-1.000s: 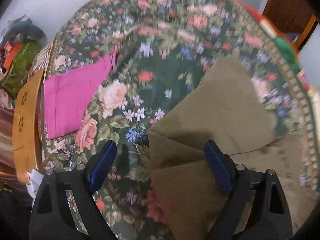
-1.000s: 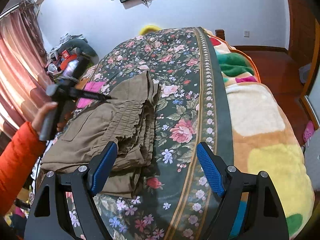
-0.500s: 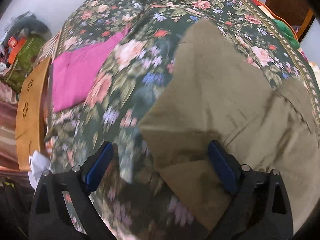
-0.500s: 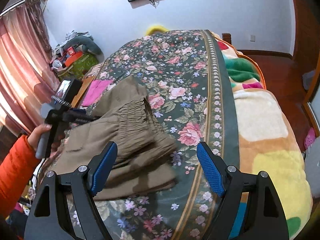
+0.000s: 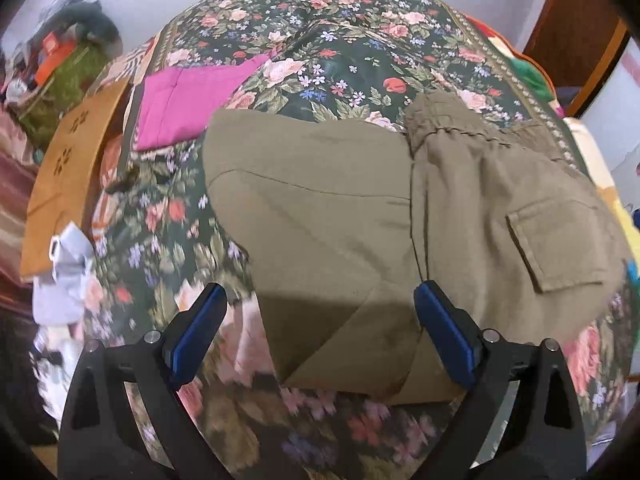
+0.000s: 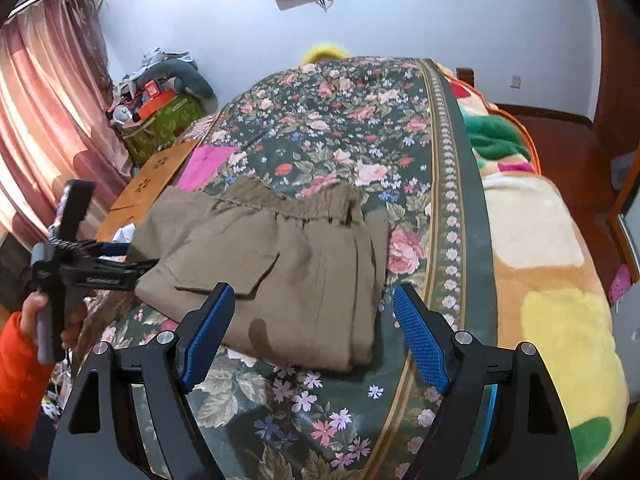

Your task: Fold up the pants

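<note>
Left wrist view: olive cotton pants (image 5: 360,216), matte, creased, flap pocket showing, are lying folded on the floral bedspread (image 5: 352,60). Left gripper (image 5: 320,332) is hanging above their near edge, jaws wide and just opened further, gripping nothing; a second ago it showed mostly bedspread.

Right wrist view: pants (image 6: 280,264) are lying as a rectangular stack, elastic waistband gathered. Right gripper (image 6: 316,332) is hovering over them, jaws apart, empty.

Matt khaki cloth pants (image 6: 280,264) lie on a floral woven bedspread (image 6: 344,128); fluffy blanket (image 6: 552,280) alongside.
</note>
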Demonstrator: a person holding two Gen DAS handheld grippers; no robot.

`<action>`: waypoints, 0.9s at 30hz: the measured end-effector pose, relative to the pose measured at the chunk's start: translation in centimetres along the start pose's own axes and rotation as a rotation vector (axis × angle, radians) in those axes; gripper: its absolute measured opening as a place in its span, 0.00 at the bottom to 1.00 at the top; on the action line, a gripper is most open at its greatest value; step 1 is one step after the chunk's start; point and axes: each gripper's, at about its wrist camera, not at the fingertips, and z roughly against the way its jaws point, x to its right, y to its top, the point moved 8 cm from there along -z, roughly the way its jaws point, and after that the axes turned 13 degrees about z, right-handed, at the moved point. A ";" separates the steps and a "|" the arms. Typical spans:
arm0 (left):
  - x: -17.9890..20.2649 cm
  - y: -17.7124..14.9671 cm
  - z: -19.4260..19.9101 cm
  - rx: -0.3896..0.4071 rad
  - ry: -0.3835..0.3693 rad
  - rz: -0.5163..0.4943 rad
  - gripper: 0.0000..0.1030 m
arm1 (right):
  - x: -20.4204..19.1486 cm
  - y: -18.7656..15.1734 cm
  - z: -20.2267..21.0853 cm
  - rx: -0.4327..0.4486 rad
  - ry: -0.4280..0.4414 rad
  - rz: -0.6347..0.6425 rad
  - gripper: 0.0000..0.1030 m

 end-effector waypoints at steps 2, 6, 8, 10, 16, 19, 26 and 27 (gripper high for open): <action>0.0 -0.4 0.5 0.002 -0.012 0.019 0.94 | 0.3 -0.2 -0.3 -0.006 0.002 -0.011 0.76; -0.2 -0.3 1.9 0.038 0.000 0.034 0.93 | 0.9 -0.6 -0.9 -0.021 0.009 -0.030 0.76; -0.3 0.0 2.8 0.069 -0.003 0.039 0.93 | 1.0 -0.7 -1.0 -0.020 0.010 -0.029 0.73; 0.1 0.2 4.1 0.103 -0.026 0.034 0.91 | 0.9 -0.7 -1.1 -0.022 0.017 -0.017 0.62; 2.4 0.0 5.2 0.144 -0.061 -0.041 0.52 | -0.3 -0.7 -1.9 -0.045 0.026 0.052 0.39; 3.2 -1.0 3.8 0.105 -0.065 -0.075 0.43 | -0.7 -1.3 -2.8 -0.080 0.027 0.083 0.34; 2.2 -1.6 2.7 0.089 -0.143 0.008 0.46 | -0.1 -2.4 -2.7 -0.098 0.028 0.093 0.24; 2.0 -1.7 2.7 0.089 -0.150 0.017 0.48 | 0.1 -2.5 -2.6 -0.099 0.029 0.086 0.24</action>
